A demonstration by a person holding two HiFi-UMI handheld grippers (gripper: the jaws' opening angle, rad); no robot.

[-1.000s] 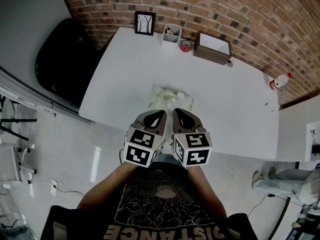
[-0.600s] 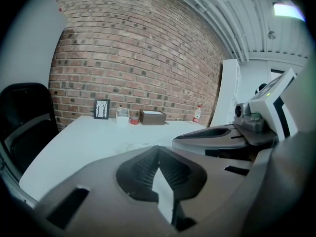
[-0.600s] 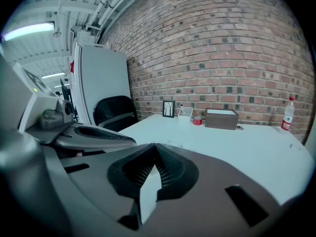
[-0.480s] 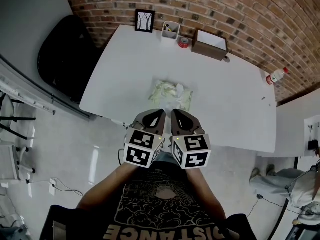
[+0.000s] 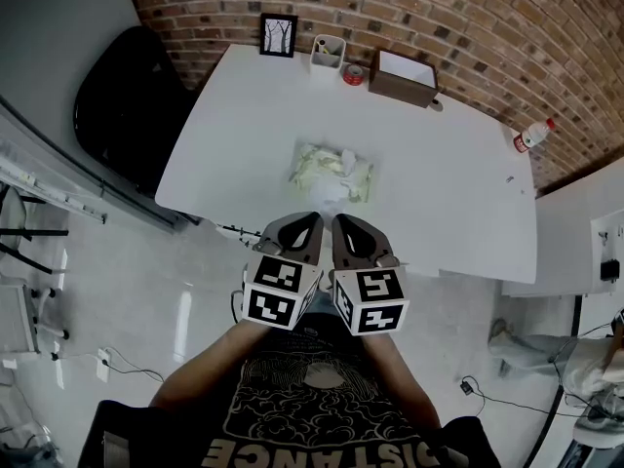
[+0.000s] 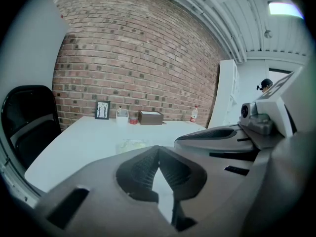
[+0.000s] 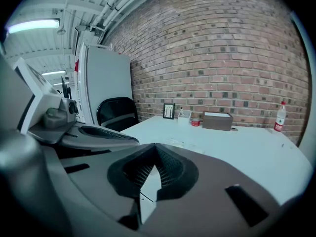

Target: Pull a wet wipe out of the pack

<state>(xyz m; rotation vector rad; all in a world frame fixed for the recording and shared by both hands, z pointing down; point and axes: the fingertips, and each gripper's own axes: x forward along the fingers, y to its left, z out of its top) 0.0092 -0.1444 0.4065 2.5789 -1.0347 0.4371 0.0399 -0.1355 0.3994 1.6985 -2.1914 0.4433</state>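
The pack (image 5: 331, 172) lies midway on the table (image 5: 234, 149), before the frame (image 5: 279, 34), cup (image 5: 328, 52) and box (image 5: 403, 77) lining its far edge.

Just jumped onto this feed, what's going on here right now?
A person holds the left gripper and the right gripper side by side close to their body, by the near edge of the white table. Both grippers have their jaws together with nothing between them. The wet wipe pack lies mid-table ahead of them, untouched, with what looks like a white wipe poking up. No wipe has been pulled out yet.
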